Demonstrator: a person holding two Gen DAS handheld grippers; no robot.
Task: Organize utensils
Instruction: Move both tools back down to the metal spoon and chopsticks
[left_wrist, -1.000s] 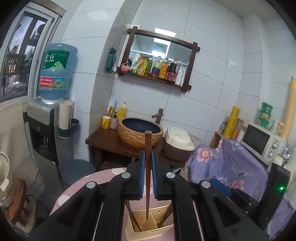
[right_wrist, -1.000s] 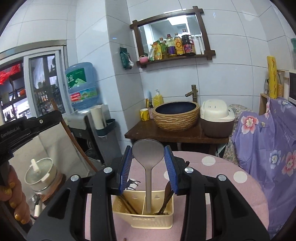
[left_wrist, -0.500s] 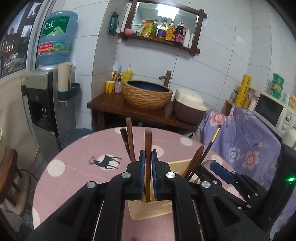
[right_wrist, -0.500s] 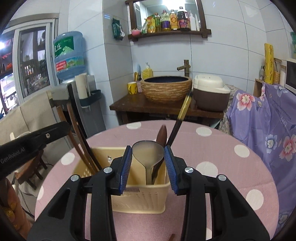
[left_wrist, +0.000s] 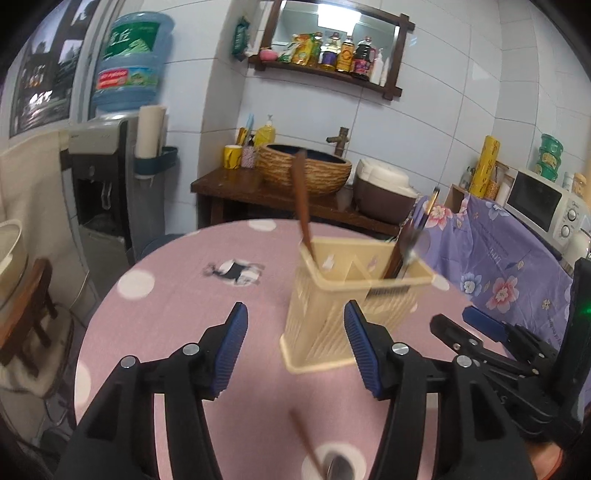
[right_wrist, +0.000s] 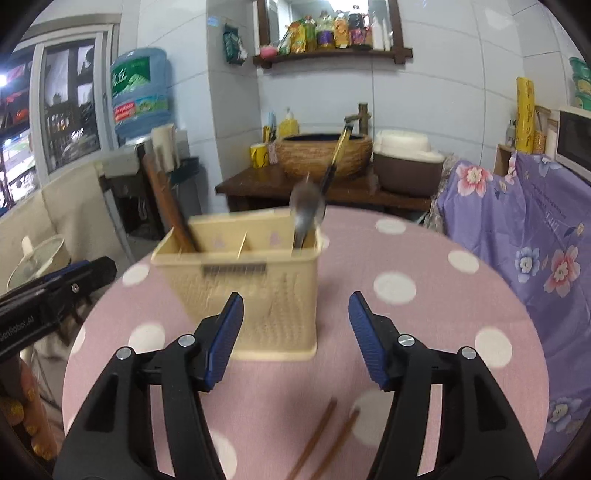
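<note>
A cream plastic utensil caddy (left_wrist: 347, 295) (right_wrist: 247, 284) stands on the pink dotted round table (left_wrist: 177, 295). Brown wooden chopsticks (left_wrist: 301, 199) (right_wrist: 166, 206) stand in its left compartment. A metal spoon (right_wrist: 306, 210) and a dark-handled utensil (left_wrist: 417, 225) stand in its right compartment. My left gripper (left_wrist: 293, 345) is open and empty, just before the caddy. My right gripper (right_wrist: 295, 334) is open and empty, before the caddy. Two loose chopsticks (right_wrist: 321, 439) lie on the table under the right gripper. A spoon (left_wrist: 332, 469) lies near the table's front edge.
A wooden side table (left_wrist: 258, 188) with a woven basin (left_wrist: 306, 170) and a rice cooker (left_wrist: 384, 192) stands behind. A water dispenser (left_wrist: 110, 155) is at the left. A purple floral cloth (right_wrist: 535, 240) covers furniture at the right.
Both grippers have opened and pulled back from the caddy. The left one let go of the chopstick and the right one let go of the metal spoon; both utensils now stand in the caddy.
</note>
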